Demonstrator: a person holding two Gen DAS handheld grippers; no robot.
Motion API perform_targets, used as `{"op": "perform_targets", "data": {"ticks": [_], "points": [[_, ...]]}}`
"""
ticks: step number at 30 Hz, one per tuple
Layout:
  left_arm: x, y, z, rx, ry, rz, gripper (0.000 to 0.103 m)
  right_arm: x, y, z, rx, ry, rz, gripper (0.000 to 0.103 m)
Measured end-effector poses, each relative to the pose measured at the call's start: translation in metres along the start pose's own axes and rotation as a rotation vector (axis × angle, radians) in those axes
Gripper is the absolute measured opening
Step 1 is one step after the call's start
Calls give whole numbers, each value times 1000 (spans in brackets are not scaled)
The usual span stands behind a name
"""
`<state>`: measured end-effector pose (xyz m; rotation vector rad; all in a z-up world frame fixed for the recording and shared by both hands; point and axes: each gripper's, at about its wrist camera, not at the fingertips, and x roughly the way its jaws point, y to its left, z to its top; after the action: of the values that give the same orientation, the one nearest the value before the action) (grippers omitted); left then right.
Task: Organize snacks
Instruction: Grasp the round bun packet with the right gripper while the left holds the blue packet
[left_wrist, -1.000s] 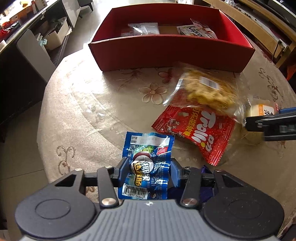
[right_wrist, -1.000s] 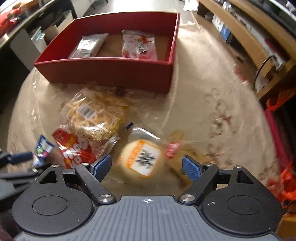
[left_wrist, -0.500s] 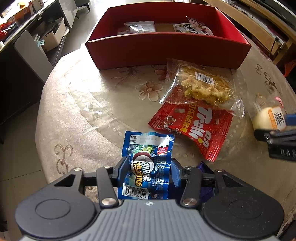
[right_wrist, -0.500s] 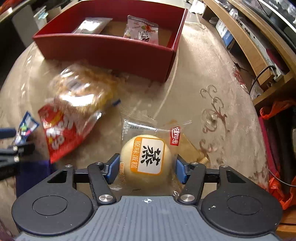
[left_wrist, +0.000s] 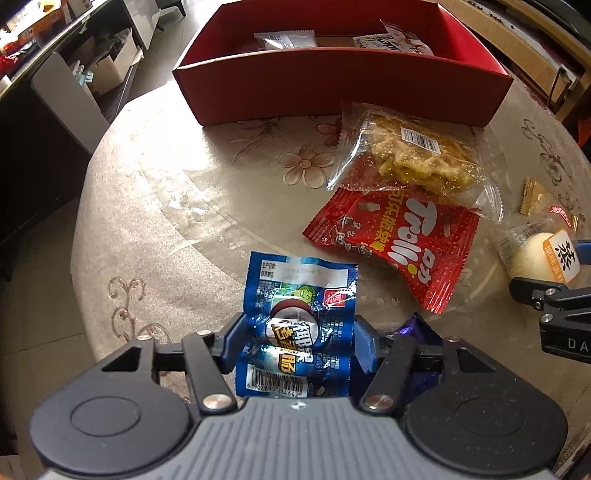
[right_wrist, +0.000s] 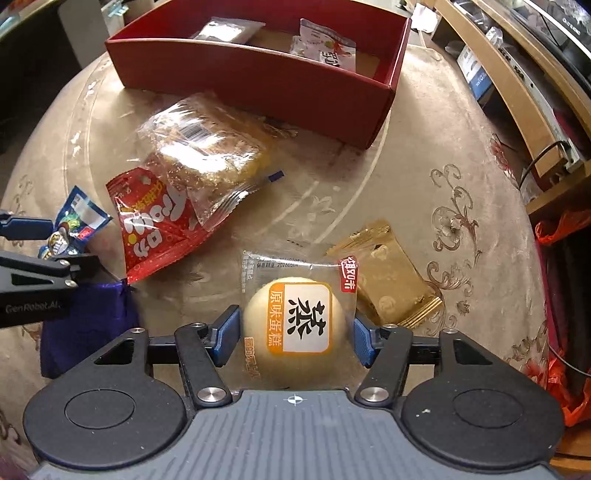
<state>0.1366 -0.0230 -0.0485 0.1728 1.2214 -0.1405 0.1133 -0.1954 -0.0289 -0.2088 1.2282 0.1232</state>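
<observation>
The blue sausage packet (left_wrist: 297, 325) sits between the blue pads of the left gripper (left_wrist: 295, 345) at 6 o'clock in the left wrist view, its top flap standing free toward 12. A second ago the pads pinched it tightly; now those jaws are opening, and the packet looks wider and less crumpled, though the pads seem to touch its sides. I judge this a loosening grip rather than a firm hold, so the packet may slip unless the jaws close again.

The wrapped steamed cake (right_wrist: 295, 325) lies between the pads of the right gripper (right_wrist: 291, 336) at 6 o'clock in the right wrist view. A second ago those jaws stood wide around it; they have since closed to about a third of their span and now press the wrapper on both sides, so this snack looks ready to lift.

Outward from the cake, a gold packet (right_wrist: 391, 284) lies just beside it at 3 o'clock, a red Trolli bag (right_wrist: 151, 229) at 10 o'clock, and a clear bag of crispy snacks (right_wrist: 207, 155) overlaps the red one toward 11. A purple wrapper (right_wrist: 85, 325) lies at 9 o'clock.

The red box (right_wrist: 258, 81) stands at 12 o'clock on the round table (right_wrist: 424, 166), with two packets already inside. Most snacks remain outside it.
</observation>
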Motion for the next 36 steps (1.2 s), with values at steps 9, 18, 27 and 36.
{"op": "perform_targets", "data": {"ticks": [9, 18, 27, 36], "points": [[-22, 2, -11, -36, -62, -5, 37, -19, 8, -11, -29, -53, -3, 64], [-17, 6, -11, 0, -17, -28, 53, -29, 0, -14, -12, -81, 17, 64], [7, 22, -8, -24, 32, -30, 74, -26, 11, -7, -43, -79, 36, 65], [-8, 8, -13, 15, -18, 27, 69, -24, 12, -6, -56, -79, 10, 65]]}}
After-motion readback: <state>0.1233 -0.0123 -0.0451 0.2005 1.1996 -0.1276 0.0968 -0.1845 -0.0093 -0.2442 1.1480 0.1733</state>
